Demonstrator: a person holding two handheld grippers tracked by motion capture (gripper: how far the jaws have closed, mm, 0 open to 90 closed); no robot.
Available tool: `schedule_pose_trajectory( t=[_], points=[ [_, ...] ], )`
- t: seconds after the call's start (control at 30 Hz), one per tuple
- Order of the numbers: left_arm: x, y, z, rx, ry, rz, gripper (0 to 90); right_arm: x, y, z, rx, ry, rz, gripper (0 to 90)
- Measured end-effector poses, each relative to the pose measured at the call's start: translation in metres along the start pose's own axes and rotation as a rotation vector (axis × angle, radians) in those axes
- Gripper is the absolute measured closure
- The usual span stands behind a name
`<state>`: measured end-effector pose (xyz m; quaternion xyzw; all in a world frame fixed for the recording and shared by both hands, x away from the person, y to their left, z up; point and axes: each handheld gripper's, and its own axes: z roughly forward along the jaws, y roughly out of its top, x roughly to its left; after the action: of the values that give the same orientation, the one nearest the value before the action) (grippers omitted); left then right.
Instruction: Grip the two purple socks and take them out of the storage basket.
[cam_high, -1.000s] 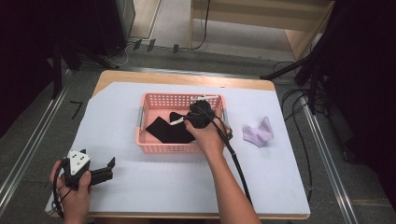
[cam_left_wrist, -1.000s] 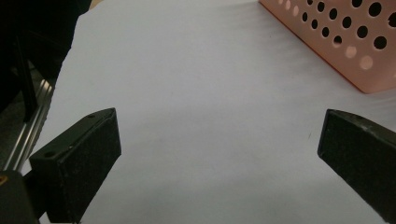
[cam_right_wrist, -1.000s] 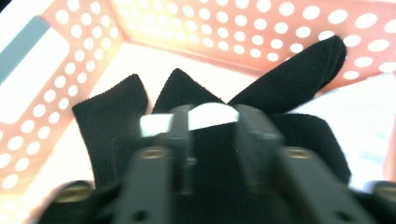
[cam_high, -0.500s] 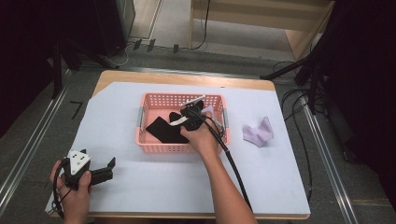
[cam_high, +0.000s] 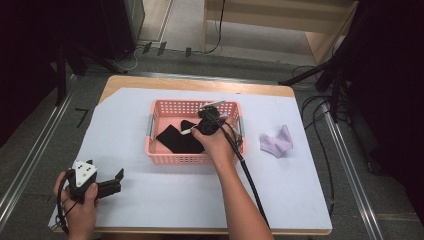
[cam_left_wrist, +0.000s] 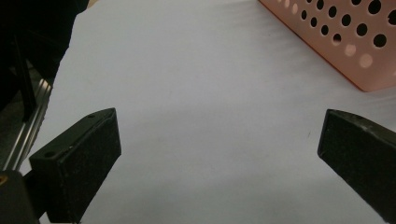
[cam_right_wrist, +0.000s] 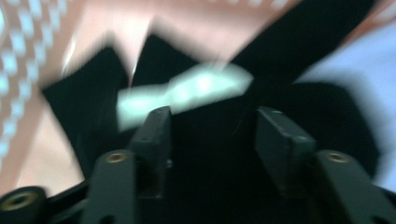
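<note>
Cloth is what the work concerns here: a black garment (cam_high: 176, 138), maybe socks or something similar, lies crumpled on the floor of the pink basket (cam_high: 162, 157), toward its near side. A pale tag or label (cam_right_wrist: 184, 93) lies across it, as the right gripper view shows, though that view is blurred. The fabric looks soft and light, it should fold and sag when lifted, and it will not break. I think the best place to take it is a raised fold or an edge, with a deep pinch, because a thin layer can slip out from smooth pads. The perforated wall of the basket may catch a hanging end.

The right claw (cam_high: 206, 120) is over the basket, pointing down at the black cloth. Its jaws have just been opening and now stand apart; in the right gripper view the dark fabric is seen between and behind them, but the pads do not press on it.

The left claw (cam_high: 117, 181) rests near the front left corner of the counter (cam_high: 165, 200), spread wide with nothing between, well apart from the basket. A lilac cloth (cam_high: 276, 142) lies on the counter to the right of the basket
</note>
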<state>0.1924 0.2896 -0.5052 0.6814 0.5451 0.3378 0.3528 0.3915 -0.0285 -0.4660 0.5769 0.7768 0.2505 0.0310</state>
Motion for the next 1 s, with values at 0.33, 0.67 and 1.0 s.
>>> schedule_pose_trajectory(
  t=[0.33, 0.67, 1.0],
  points=[
    [0.0, 0.0, 0.0, 0.002, -0.002, 0.003, 0.3, 0.016, -0.005, -0.009, -0.064, 0.142, -0.126, 89.0],
    [0.0, 0.0, 0.0, 0.003, -0.004, 0.004, 0.3, -0.003, 0.004, -0.029, -0.221, 0.062, -0.012, 64.7],
    [-0.001, 0.0, 0.0, 0.004, -0.001, 0.008, 0.3, -0.02, 0.0, -0.004, 0.055, -0.172, -0.066, 55.9]
  ],
)
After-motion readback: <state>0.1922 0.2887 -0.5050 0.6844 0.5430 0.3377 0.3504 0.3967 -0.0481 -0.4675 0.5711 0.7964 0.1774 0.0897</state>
